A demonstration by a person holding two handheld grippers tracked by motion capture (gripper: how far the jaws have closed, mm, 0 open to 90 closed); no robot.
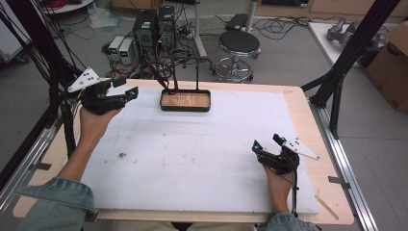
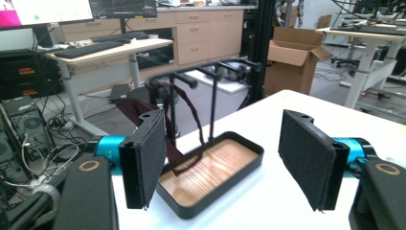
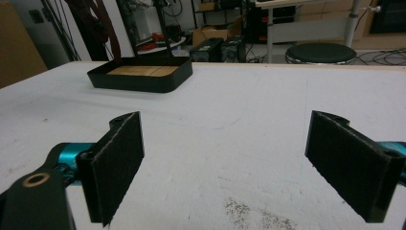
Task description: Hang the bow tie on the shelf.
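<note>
High view shows both jaws wide apart: left hand-held gripper (image 1: 126,91) near the stand (image 1: 185,98), right hand-held gripper (image 1: 267,144) empty. A bump could tip the stand or snag its strap (image 2: 179,124).

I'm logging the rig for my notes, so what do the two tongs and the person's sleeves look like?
Both tongs, left and right, are black with flat, dark-padded jaws on teal fittings. Each carries a white three-cornered plate with small dark dots, and a black cable trails from each. The person wears blue denim sleeves.
</note>
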